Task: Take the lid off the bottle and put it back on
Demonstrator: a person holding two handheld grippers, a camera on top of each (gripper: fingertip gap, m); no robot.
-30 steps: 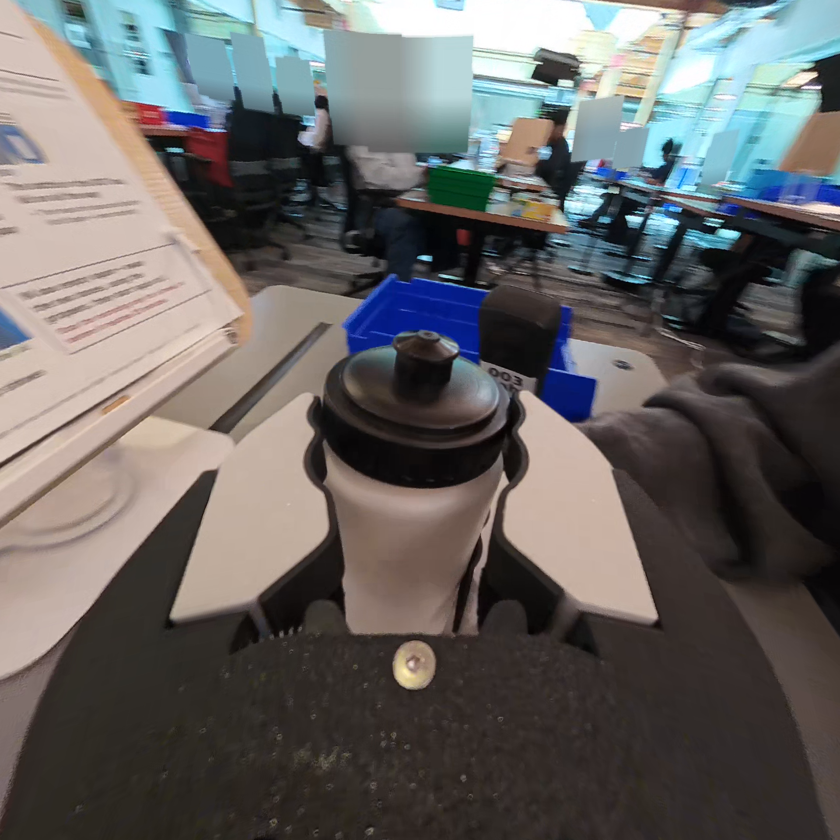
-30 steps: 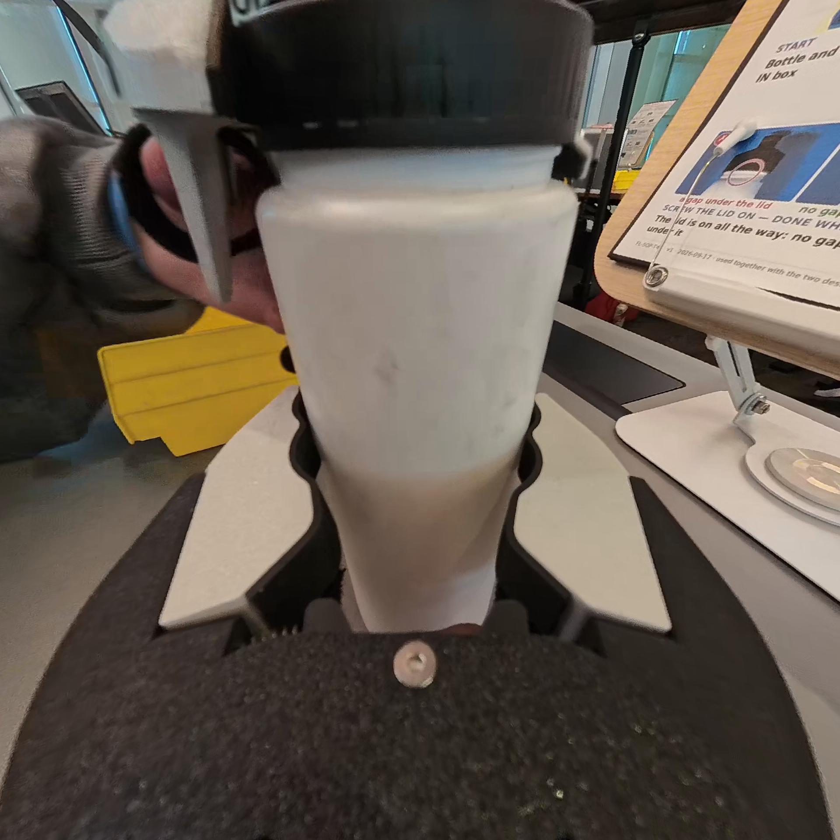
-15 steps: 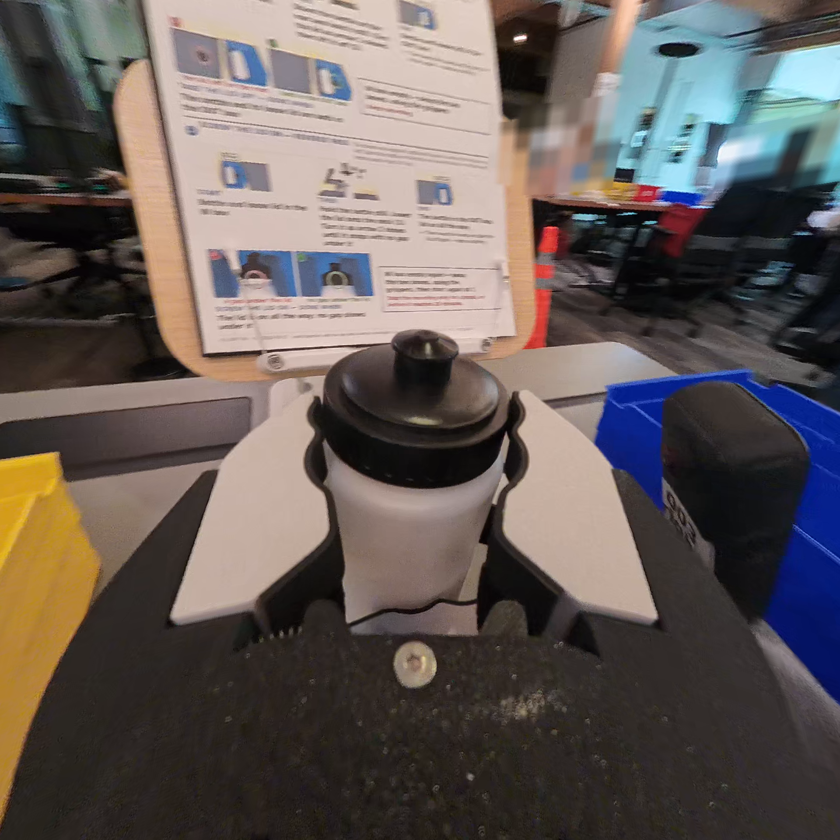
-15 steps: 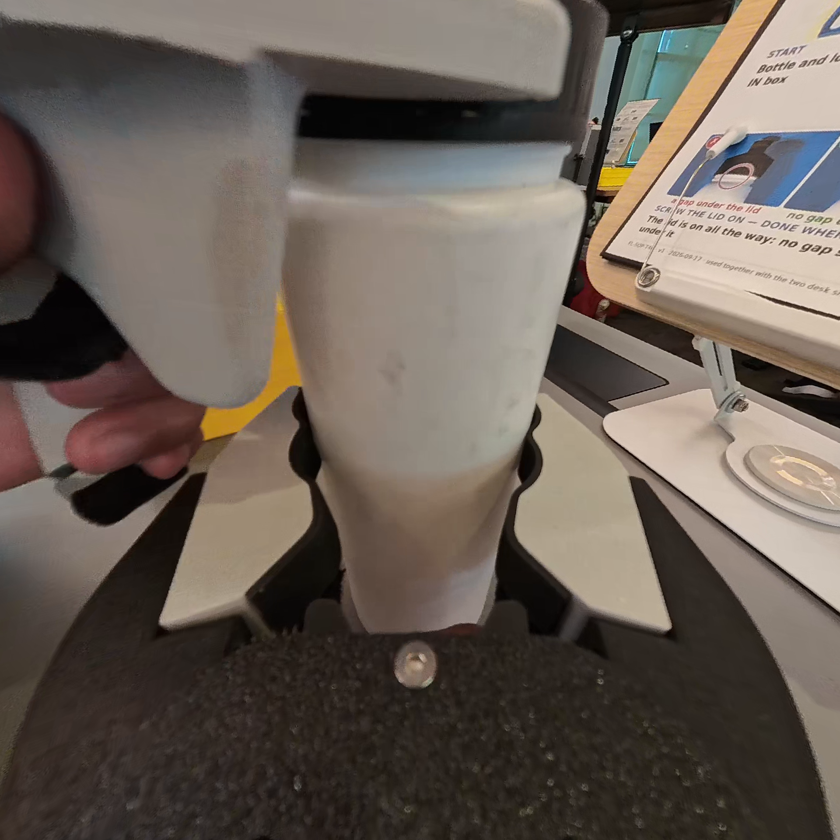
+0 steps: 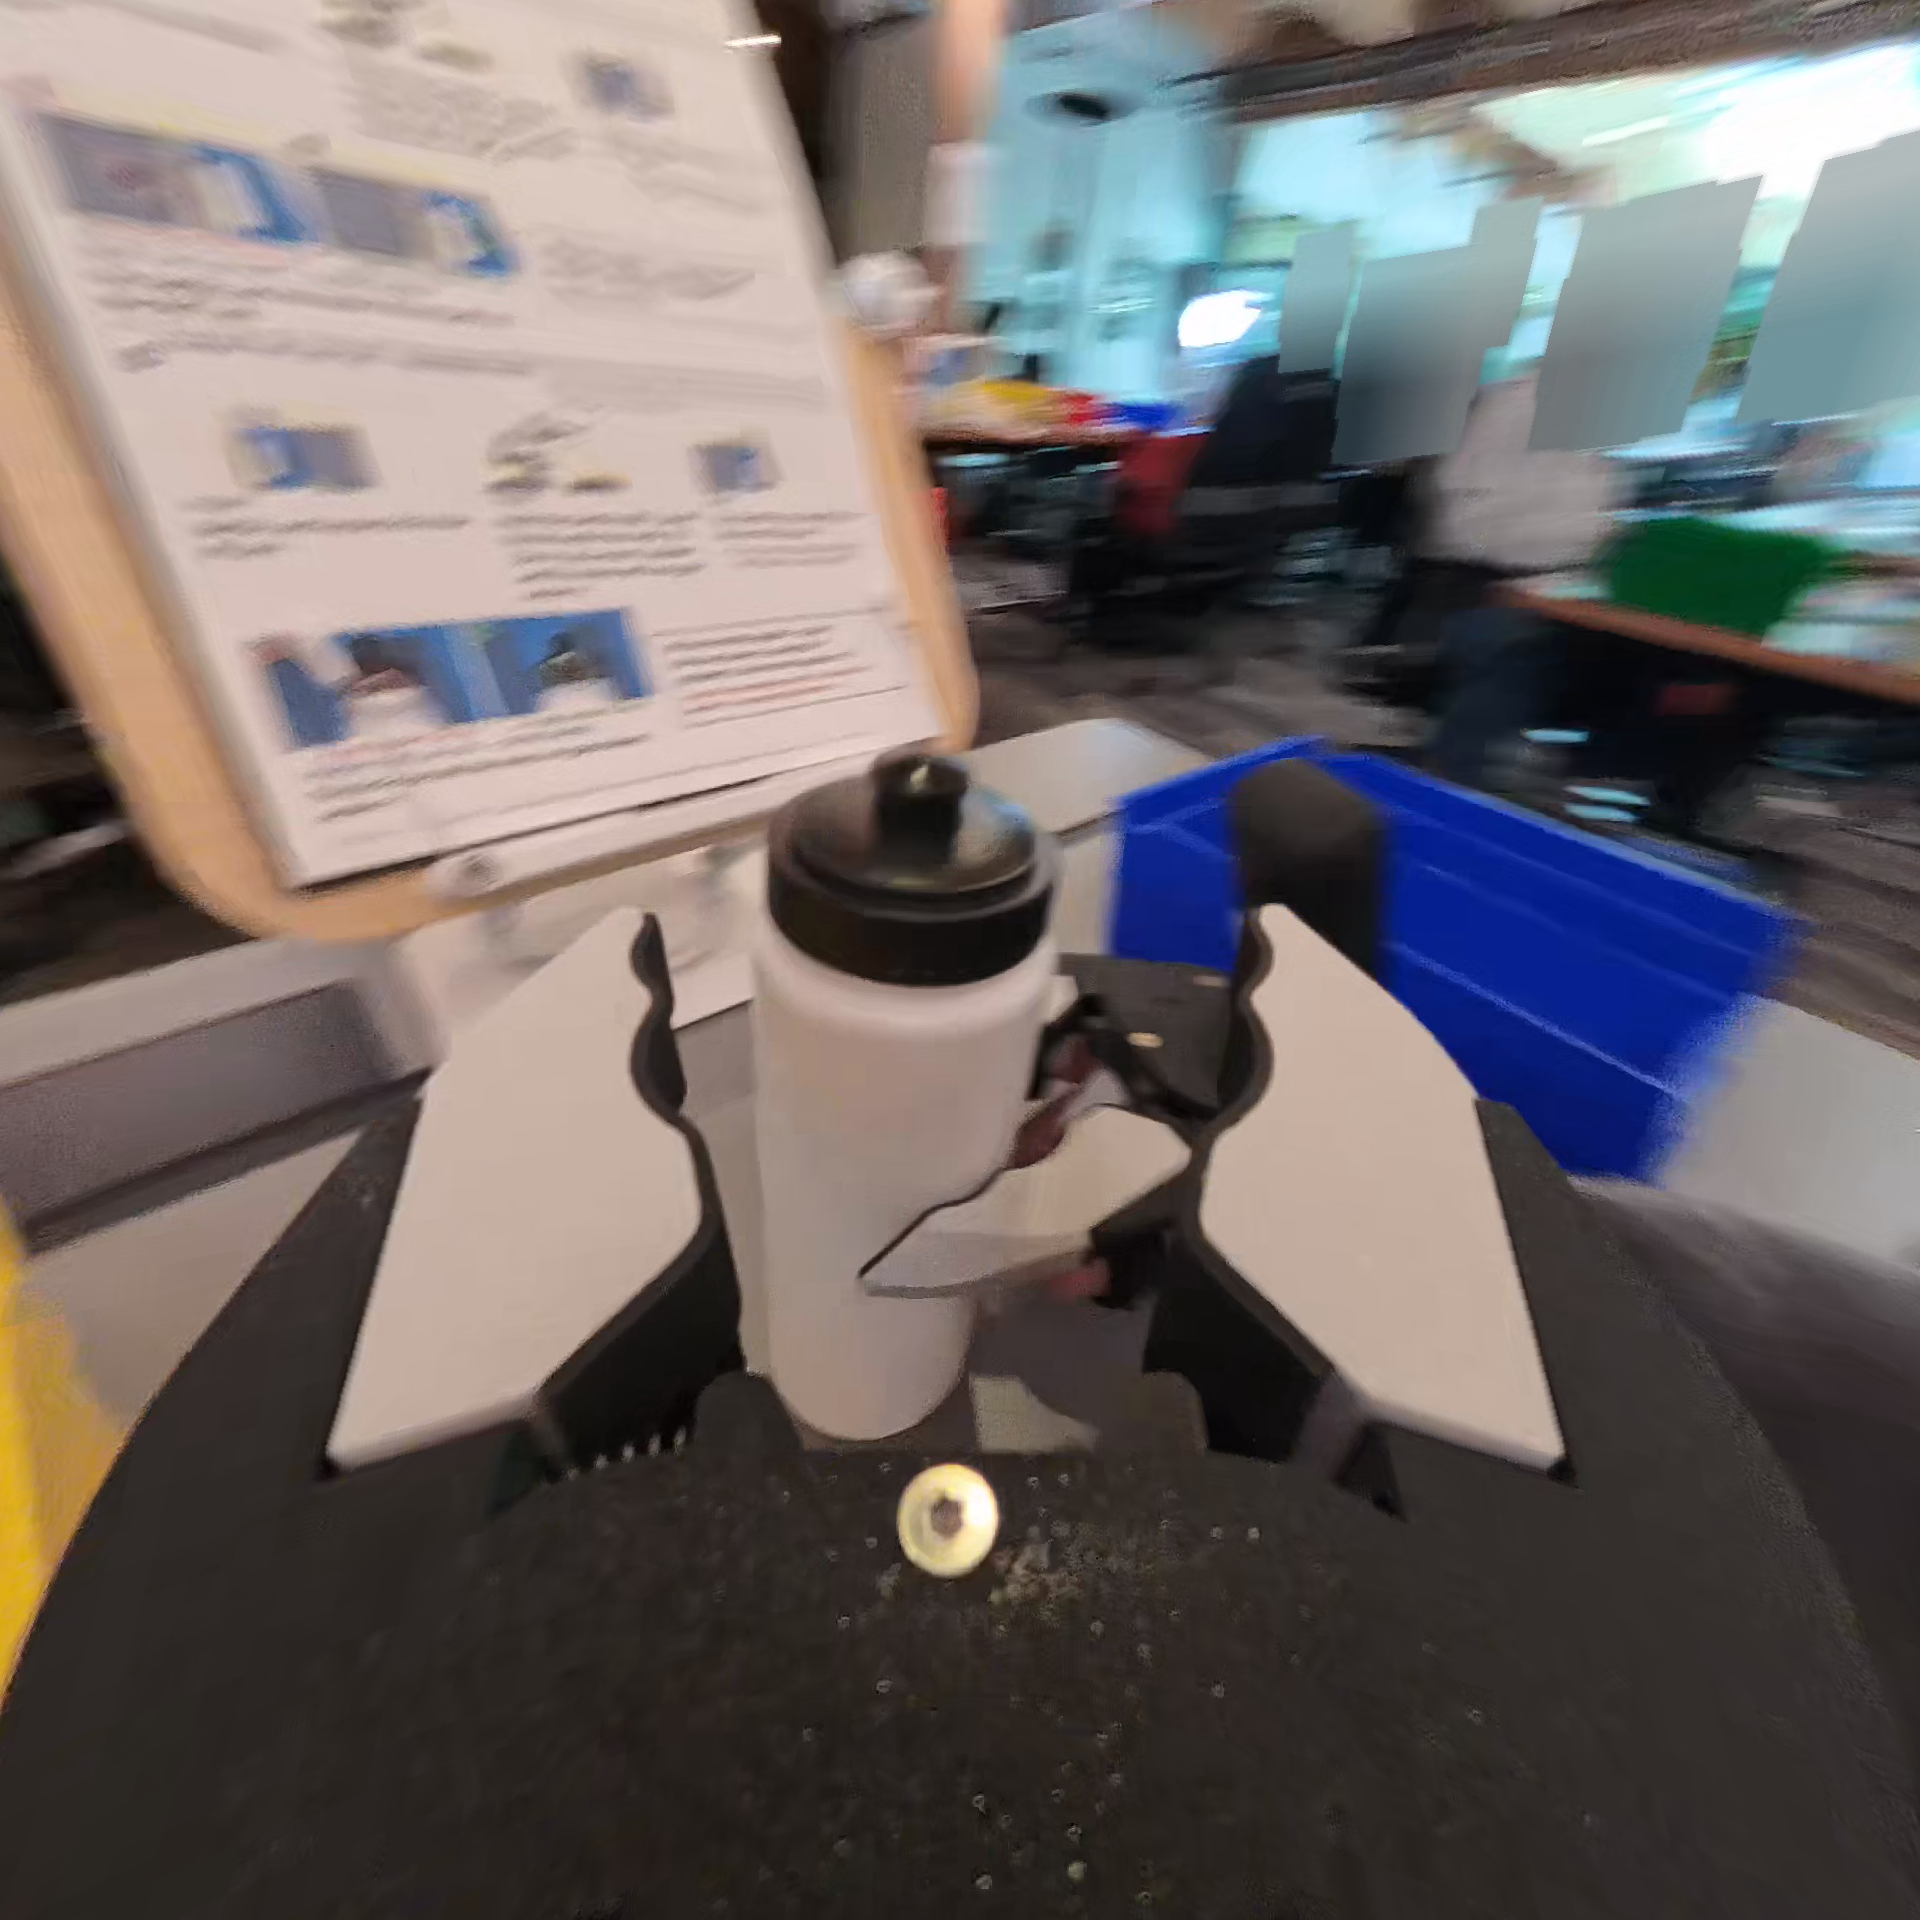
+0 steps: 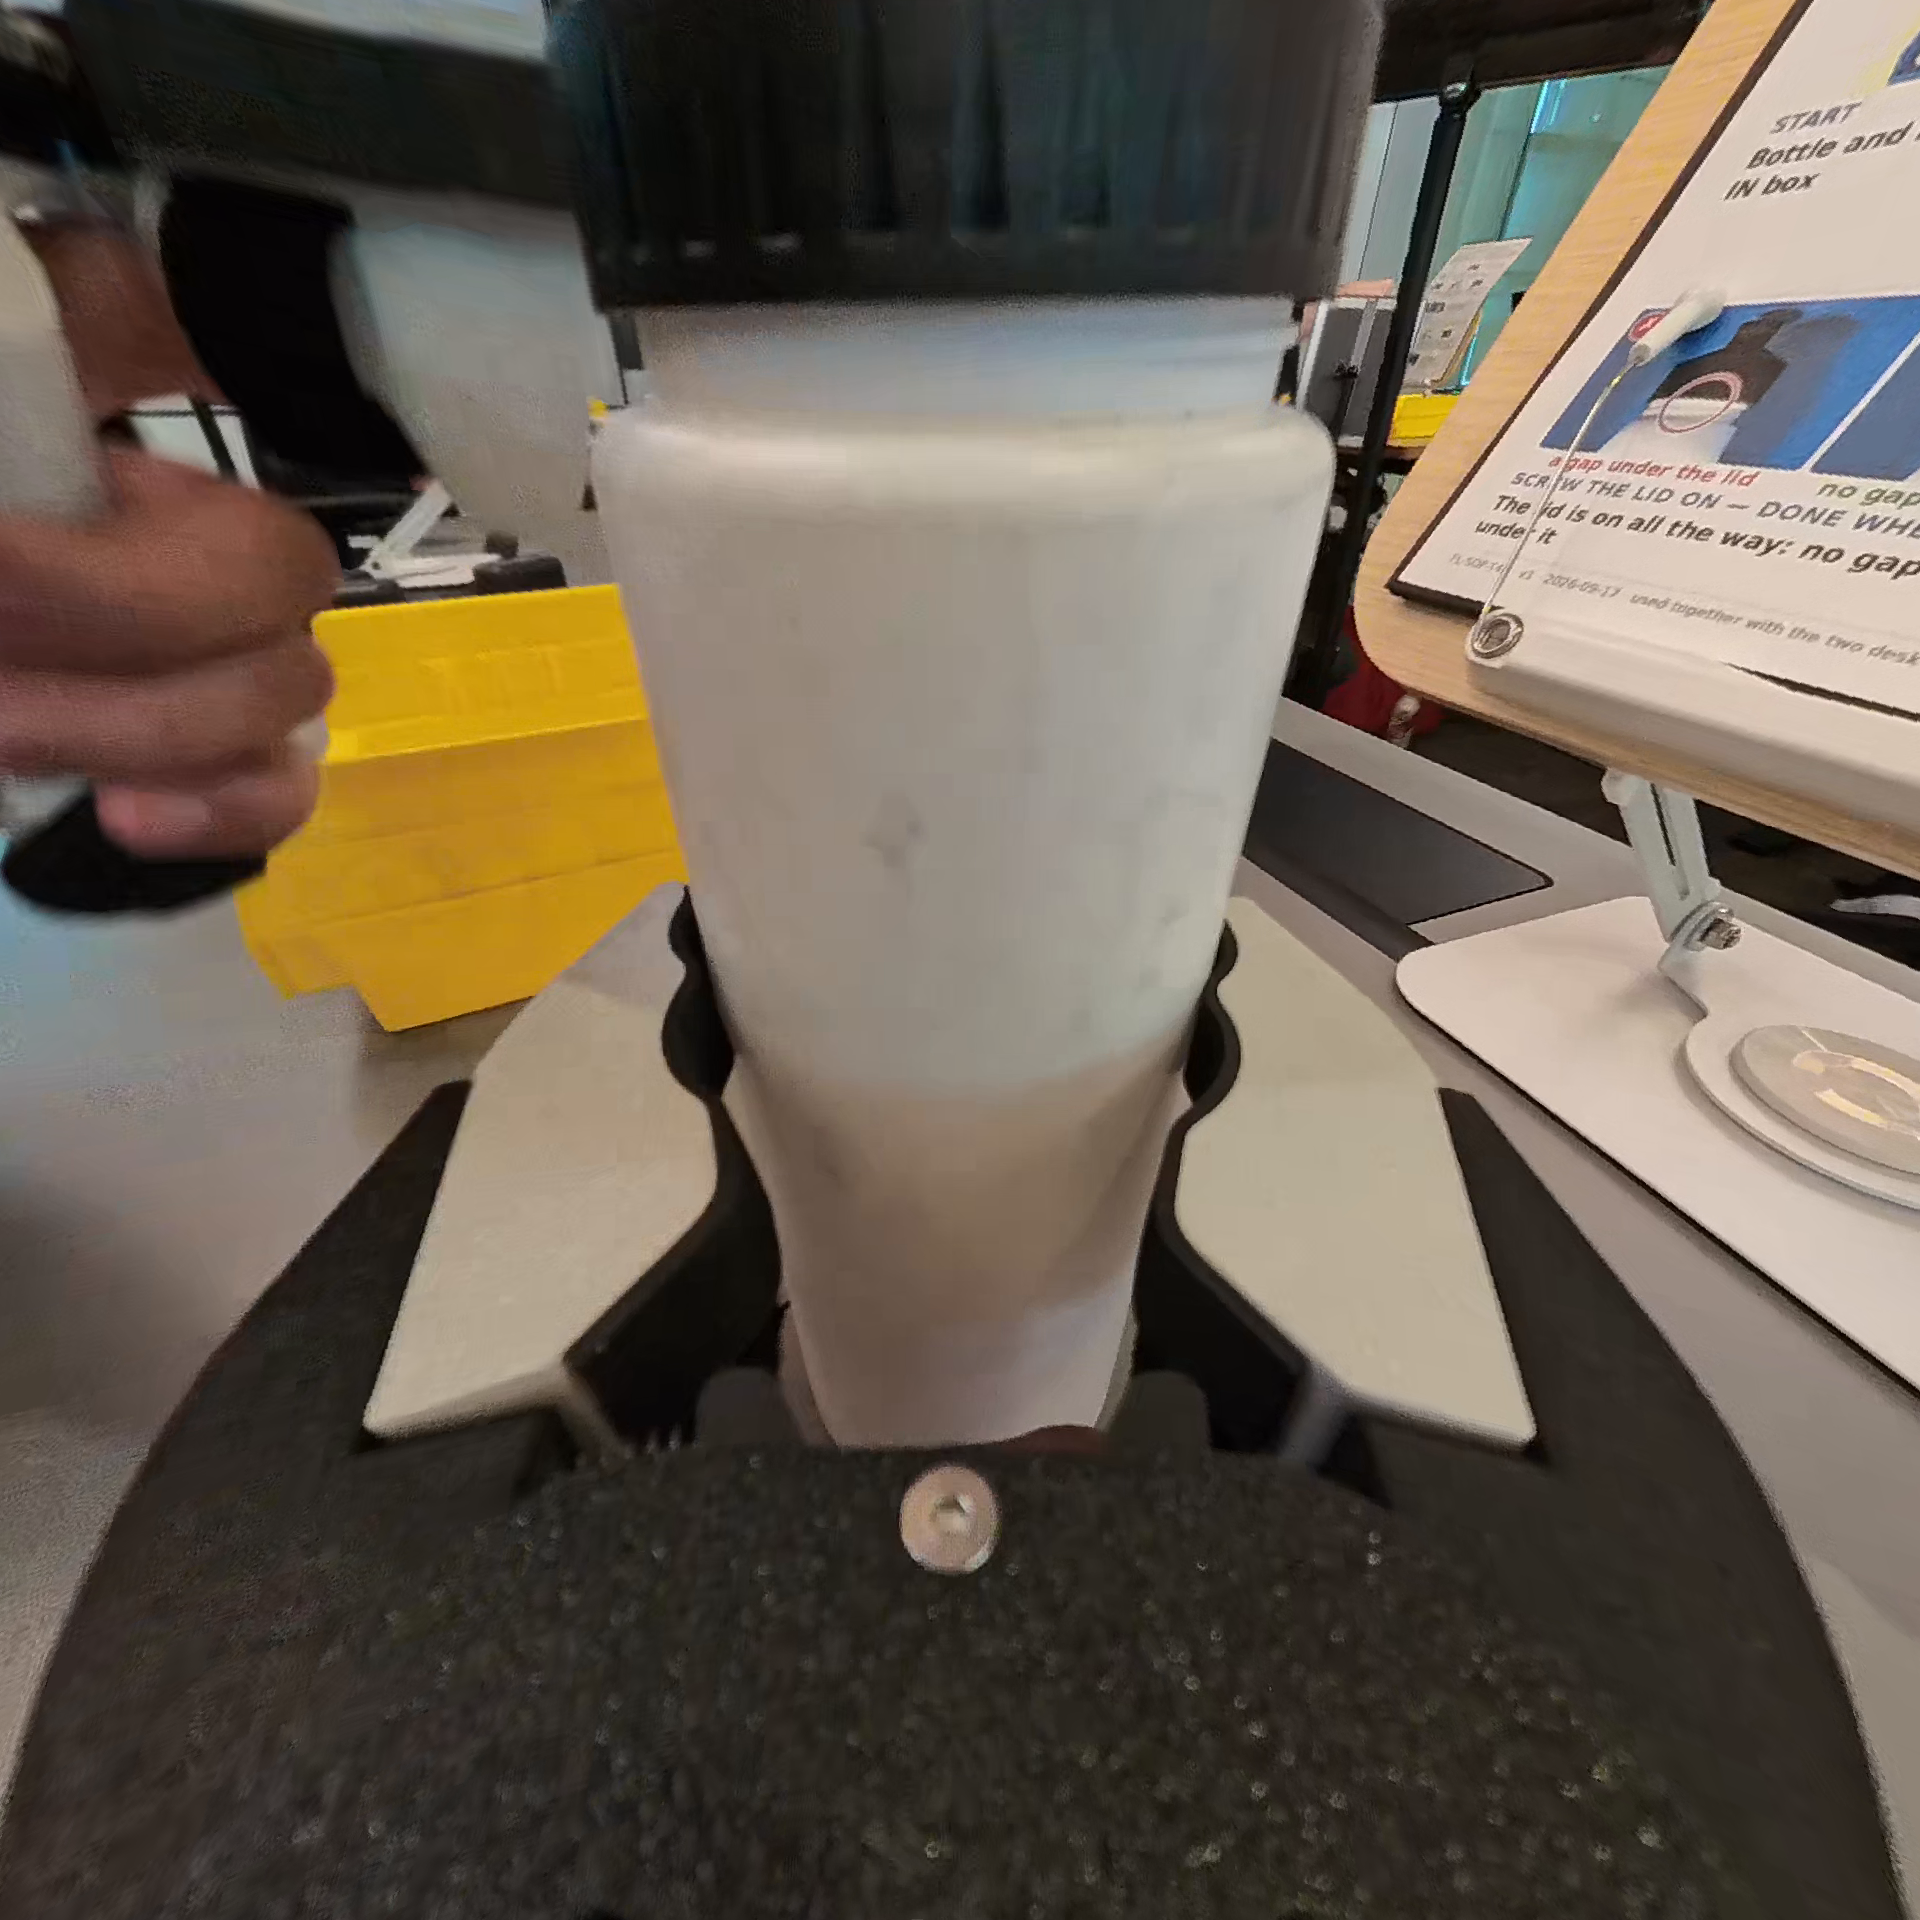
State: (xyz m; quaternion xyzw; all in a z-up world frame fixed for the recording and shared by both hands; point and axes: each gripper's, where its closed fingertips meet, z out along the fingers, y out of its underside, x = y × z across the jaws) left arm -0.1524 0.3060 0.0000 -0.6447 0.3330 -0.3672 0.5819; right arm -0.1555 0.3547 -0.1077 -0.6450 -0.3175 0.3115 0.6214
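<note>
Bottle (image 6: 956,779) clamped in right gripper (image 6: 951,997), left gripper (image 5: 951,997) spread wide around it

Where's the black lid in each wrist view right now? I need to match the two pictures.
Left wrist view: the black lid sits centre frame, on the white bottle.
Right wrist view: it fills the top centre, cut off by the frame's edge.
Shared landmark: the instruction board, upper left in one, right edge in the other.
</note>
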